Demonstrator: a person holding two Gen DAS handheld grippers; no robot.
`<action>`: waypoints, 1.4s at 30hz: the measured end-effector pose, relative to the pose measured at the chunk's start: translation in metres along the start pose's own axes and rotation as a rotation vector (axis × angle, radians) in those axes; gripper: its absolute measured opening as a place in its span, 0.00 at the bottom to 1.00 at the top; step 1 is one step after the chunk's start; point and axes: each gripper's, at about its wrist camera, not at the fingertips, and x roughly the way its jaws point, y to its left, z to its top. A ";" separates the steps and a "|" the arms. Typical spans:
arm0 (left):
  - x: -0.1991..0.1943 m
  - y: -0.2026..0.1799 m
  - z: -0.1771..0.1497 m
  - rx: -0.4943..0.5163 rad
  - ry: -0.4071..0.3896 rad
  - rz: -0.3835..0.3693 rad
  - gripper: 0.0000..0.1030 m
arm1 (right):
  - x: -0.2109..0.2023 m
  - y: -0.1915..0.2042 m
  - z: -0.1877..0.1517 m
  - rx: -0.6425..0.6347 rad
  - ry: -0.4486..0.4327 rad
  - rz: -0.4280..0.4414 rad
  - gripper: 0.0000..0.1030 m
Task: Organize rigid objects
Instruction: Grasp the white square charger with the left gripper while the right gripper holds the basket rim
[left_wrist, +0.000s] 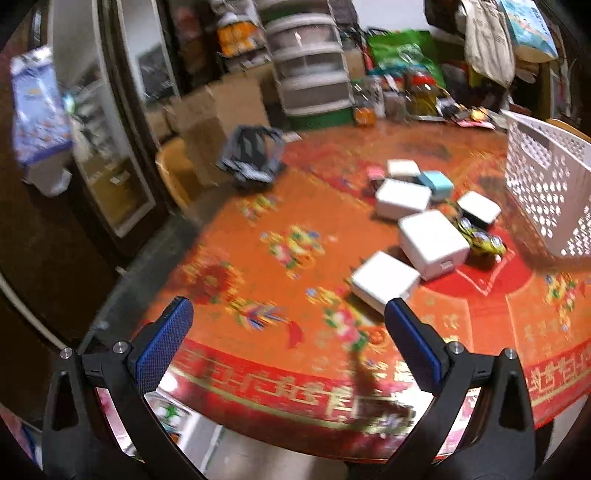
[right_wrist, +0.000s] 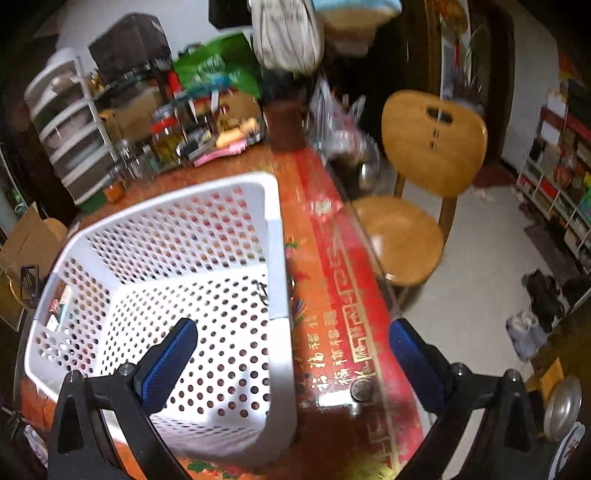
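Note:
Several white boxes lie on the red table (left_wrist: 258, 288); the nearest white box (left_wrist: 384, 278) is just beyond my left gripper (left_wrist: 286, 314), which is open and empty. Another large white box (left_wrist: 432, 240), a light blue box (left_wrist: 437, 182) and a yellow toy car (left_wrist: 480, 238) lie behind it. A white perforated basket (left_wrist: 543, 184) stands at the right. In the right wrist view the basket (right_wrist: 192, 273) looks empty, and my right gripper (right_wrist: 291, 332) is open and empty above its near right wall.
A dark folded bag (left_wrist: 255, 157) sits at the table's far left edge. Jars and clutter (right_wrist: 173, 140) line the table's back. A wooden chair (right_wrist: 417, 184) stands right of the table. A drawer unit (left_wrist: 310, 70) stands behind.

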 end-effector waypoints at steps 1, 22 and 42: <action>0.005 -0.004 -0.004 0.001 0.018 -0.030 0.99 | 0.006 0.001 -0.001 0.003 0.016 0.014 0.96; 0.063 -0.038 0.008 0.057 0.126 -0.218 0.90 | 0.018 0.005 -0.004 0.036 0.030 0.094 0.25; 0.068 -0.054 0.038 0.049 0.092 -0.202 0.52 | 0.019 0.004 -0.004 0.034 0.025 0.097 0.25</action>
